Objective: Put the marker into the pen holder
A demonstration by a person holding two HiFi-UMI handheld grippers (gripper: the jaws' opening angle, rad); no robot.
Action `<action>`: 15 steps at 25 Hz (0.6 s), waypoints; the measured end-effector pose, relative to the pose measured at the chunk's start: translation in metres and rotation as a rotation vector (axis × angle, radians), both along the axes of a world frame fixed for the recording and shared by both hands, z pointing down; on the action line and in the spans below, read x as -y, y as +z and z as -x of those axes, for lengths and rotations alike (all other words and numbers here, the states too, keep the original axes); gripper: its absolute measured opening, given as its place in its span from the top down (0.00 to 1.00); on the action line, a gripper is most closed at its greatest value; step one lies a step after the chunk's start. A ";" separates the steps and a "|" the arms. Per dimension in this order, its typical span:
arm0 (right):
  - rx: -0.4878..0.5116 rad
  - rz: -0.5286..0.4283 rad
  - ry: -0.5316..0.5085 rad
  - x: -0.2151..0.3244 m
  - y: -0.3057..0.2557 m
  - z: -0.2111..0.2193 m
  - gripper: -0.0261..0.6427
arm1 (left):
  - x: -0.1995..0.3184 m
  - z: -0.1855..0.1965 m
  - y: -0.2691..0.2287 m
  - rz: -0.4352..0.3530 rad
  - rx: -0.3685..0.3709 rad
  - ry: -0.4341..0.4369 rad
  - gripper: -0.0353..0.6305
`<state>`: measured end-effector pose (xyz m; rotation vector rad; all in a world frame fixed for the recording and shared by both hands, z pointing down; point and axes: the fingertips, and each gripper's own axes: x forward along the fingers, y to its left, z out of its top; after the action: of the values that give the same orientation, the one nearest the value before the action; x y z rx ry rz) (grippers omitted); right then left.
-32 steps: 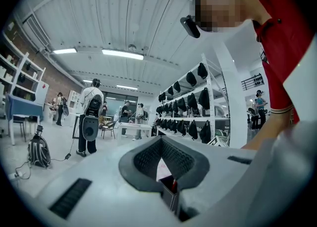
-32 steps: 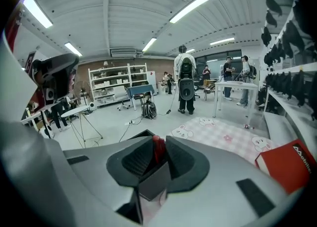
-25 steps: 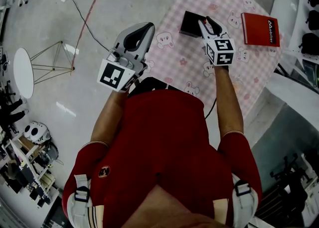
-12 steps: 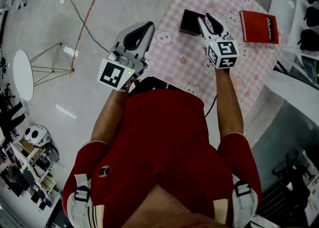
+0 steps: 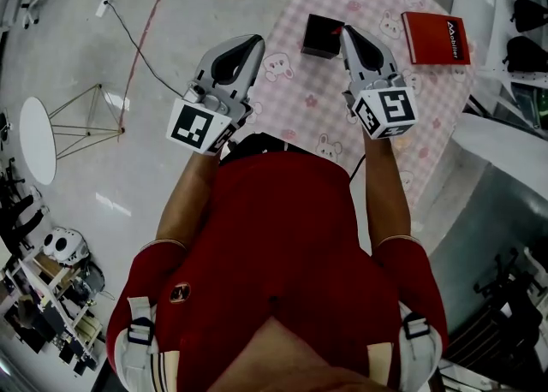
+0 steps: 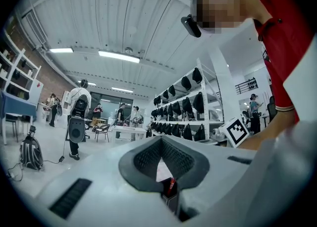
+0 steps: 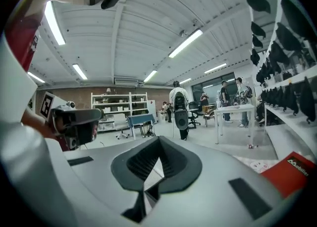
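My right gripper (image 5: pixel 347 32) has snapped shut on nothing. A second ago its jaws stood wide at the holder's (image 5: pixel 324 35) near edge. Now its tips sit just at the holder's 3 o'clock, and the hand has drawn back toward me. My left gripper (image 5: pixel 253 41) has not moved: jaws together and empty, at the holder's 9 o'clock by the cloth's (image 5: pixel 317 99) edge. I can't see the marker; it may be inside the holder, but the view doesn't show. The book (image 5: pixel 435 38) lies well off at the holder's 3 o'clock.
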<state>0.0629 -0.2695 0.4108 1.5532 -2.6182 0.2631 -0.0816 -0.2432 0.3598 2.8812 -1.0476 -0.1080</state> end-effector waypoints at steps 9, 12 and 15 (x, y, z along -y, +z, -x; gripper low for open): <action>0.128 -0.107 0.030 -0.052 -0.049 0.015 0.96 | -0.023 -0.007 -0.002 -0.018 -0.005 0.049 0.94; 0.135 -0.120 0.030 -0.068 -0.054 0.018 0.96 | -0.033 -0.009 -0.007 -0.035 -0.009 0.054 0.94; 0.133 -0.124 0.028 -0.071 -0.060 0.022 0.96 | -0.032 -0.008 -0.008 -0.031 -0.012 0.062 0.94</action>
<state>0.0411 -0.1983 0.3512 1.6673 -2.7642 0.2166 -0.0732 -0.2114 0.3513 2.9335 -0.9621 -0.1390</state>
